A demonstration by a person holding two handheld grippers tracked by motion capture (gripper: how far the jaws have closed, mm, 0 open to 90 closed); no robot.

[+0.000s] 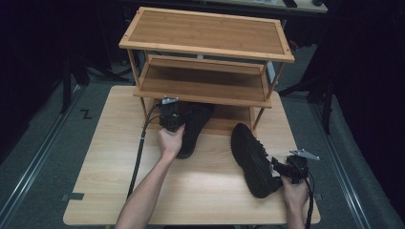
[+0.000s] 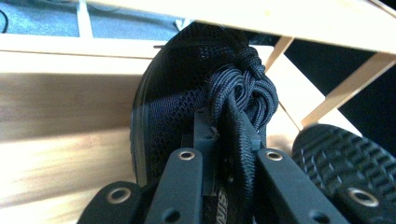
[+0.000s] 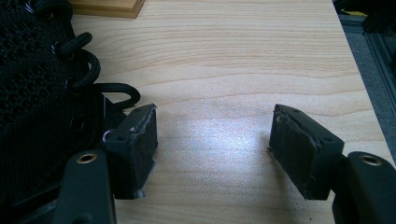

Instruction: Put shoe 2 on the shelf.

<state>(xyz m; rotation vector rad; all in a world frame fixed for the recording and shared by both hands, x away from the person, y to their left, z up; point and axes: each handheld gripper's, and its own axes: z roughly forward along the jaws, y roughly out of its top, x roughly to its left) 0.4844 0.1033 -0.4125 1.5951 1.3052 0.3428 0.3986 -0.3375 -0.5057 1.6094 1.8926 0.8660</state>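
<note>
While two black shoes [image 1: 250,160] show, one left hand-held gripper [image 1: 170,117] clamps one.

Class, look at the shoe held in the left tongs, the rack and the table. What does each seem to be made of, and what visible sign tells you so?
Shoe: apparently black woven mesh, matt, with an open weave and braided cord laces.
Rack: looks like bamboo or light wood, smooth, with fine straight grain.
Table: pale wood or wood-look laminate; printed-looking grain with a soft sheen, so I cannot tell which.
</note>
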